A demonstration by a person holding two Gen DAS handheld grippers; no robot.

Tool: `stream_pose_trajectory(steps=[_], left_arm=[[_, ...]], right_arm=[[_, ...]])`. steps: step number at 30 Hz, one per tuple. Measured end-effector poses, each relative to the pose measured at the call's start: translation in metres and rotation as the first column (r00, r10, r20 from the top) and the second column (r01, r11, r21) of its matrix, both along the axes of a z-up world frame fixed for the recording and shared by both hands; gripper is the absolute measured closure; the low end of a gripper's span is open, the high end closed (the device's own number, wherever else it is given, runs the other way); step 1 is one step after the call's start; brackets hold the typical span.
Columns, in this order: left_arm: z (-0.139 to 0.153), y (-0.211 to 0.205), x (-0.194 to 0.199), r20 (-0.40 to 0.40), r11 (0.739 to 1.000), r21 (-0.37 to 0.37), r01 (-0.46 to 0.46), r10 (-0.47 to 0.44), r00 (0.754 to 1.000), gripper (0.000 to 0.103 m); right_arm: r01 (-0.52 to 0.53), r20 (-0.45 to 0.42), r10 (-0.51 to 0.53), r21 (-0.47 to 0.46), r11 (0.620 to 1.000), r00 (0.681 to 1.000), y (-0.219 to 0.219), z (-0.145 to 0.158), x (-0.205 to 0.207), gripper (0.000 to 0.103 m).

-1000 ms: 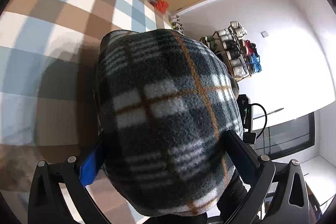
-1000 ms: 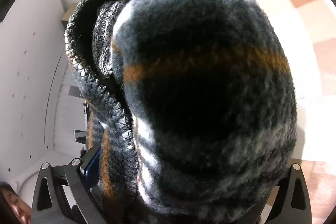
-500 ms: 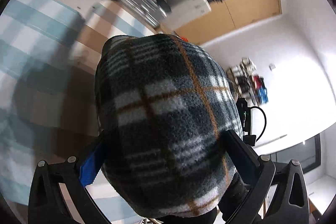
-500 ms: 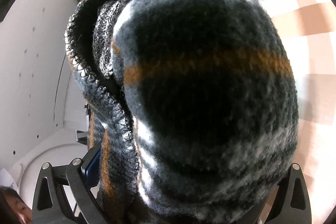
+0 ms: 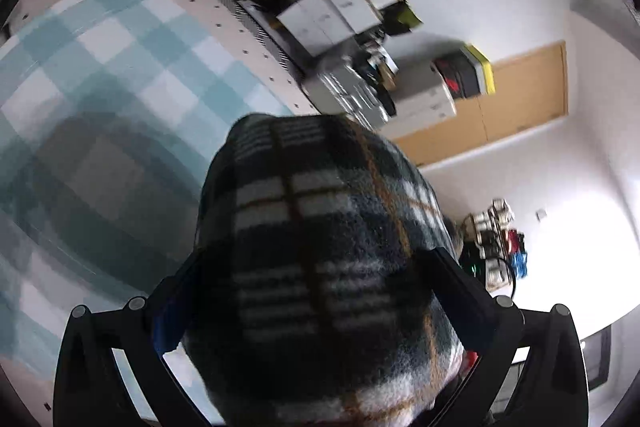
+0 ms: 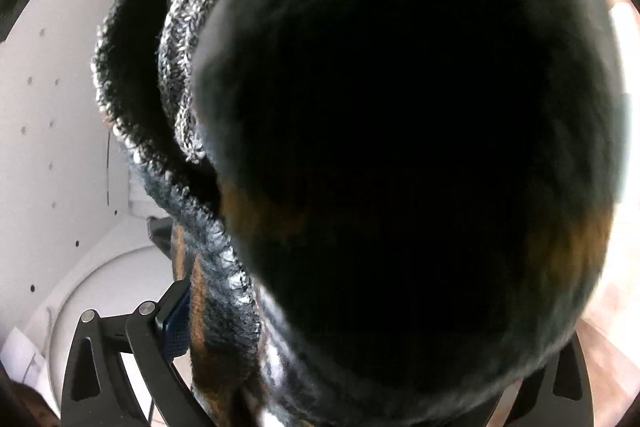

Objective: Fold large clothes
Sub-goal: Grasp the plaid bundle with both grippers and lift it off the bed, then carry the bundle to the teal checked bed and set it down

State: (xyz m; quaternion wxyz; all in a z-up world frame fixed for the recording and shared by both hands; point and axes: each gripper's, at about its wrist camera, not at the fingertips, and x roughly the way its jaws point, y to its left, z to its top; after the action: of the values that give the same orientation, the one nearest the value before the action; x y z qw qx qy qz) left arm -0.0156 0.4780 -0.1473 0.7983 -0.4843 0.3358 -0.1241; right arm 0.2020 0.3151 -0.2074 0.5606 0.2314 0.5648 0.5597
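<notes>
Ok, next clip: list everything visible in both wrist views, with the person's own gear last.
plaid fleece garment: one, dark grey, white and orange, bunched between both grippers' fingers, filling both views
knit cuff: one, grey and white, left of the fleece in the right wrist view
checked cover: one, teal, white and brown, below the left gripper
storage boxes: several, white and grey, along the wall
cork board: one, tan, on the wall
left gripper: black, shut on the garment
right gripper: black, shut on the garment
</notes>
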Motion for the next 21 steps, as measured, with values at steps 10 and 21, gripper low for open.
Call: stream_pose_trajectory(steps=[10, 21], left_arm=[[-0.12, 0.034, 0.019, -0.109, 0.987, -0.148, -0.059, 0.043, 0.993, 0.001], [-0.066, 0.045, 0.001, -0.161, 0.984, 0.174, -0.034, 0.062, 0.985, 0.001]], right_arm=[[0.088, -0.053, -0.098, -0.164, 0.982, 0.994, 0.049, -0.114, -0.004, 0.0], [0.098, -0.012, -0.106, -0.287, 0.953, 0.994, 0.014, -0.102, 0.012, 0.0]])
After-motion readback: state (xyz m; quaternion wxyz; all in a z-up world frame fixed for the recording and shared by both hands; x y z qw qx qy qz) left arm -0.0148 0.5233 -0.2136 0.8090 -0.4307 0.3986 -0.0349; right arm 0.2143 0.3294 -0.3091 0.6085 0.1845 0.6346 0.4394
